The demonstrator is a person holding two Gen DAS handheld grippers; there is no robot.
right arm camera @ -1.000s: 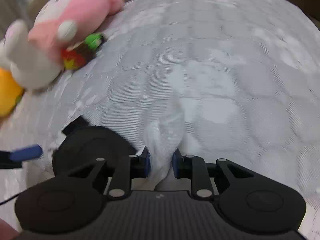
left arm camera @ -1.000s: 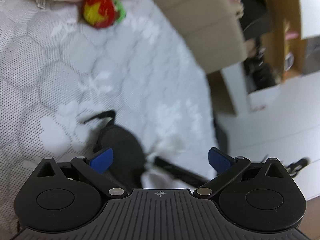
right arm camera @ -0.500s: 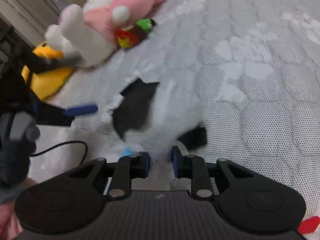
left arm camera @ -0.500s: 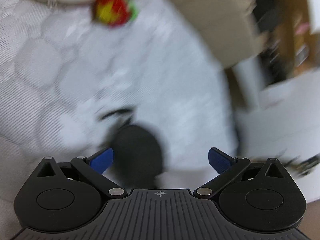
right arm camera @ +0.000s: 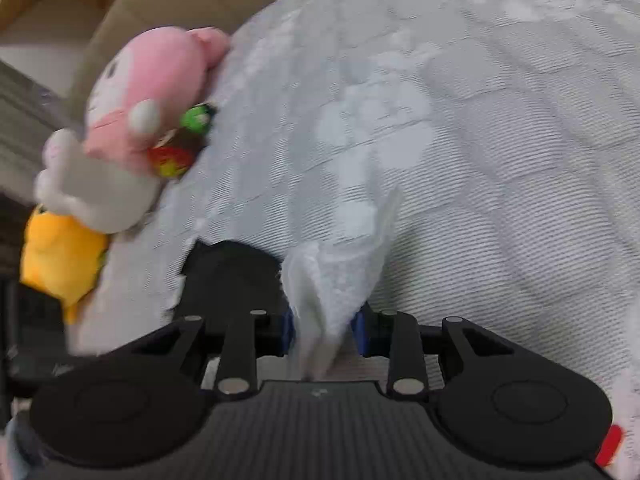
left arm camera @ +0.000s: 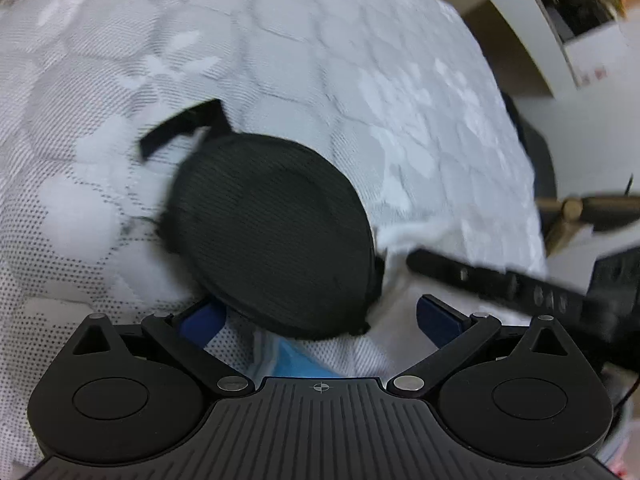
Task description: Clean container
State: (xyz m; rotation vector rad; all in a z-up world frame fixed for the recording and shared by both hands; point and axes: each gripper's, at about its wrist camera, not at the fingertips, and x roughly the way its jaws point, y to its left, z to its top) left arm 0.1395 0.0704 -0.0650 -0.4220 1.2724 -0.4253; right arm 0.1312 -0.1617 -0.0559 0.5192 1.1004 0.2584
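Note:
A black oval case [left arm camera: 276, 236] with a black strap [left arm camera: 180, 124] lies on the white quilted mattress [left arm camera: 360, 60]. My left gripper [left arm camera: 318, 316] is open, its blue pads on either side of the case's near edge. A blue scrap [left arm camera: 296, 360] shows under the case. My right gripper [right arm camera: 324, 332] is shut on a white wipe [right arm camera: 340, 264], held just right of the case [right arm camera: 232, 276]. The right gripper's finger [left arm camera: 500, 280] also shows in the left wrist view, at the right.
A pink and white plush toy [right arm camera: 136, 120] holding a red strawberry [right arm camera: 170, 160] lies at the mattress edge, with a yellow plush [right arm camera: 60, 256] beside it. Cardboard boxes [right arm camera: 132, 4] stand behind. A white cabinet [left arm camera: 568, 40] and a floor lie beyond the mattress.
My left gripper has moved close to the black case, which now fills the space between its pads. My right gripper with the wipe has swung back down beside the case.

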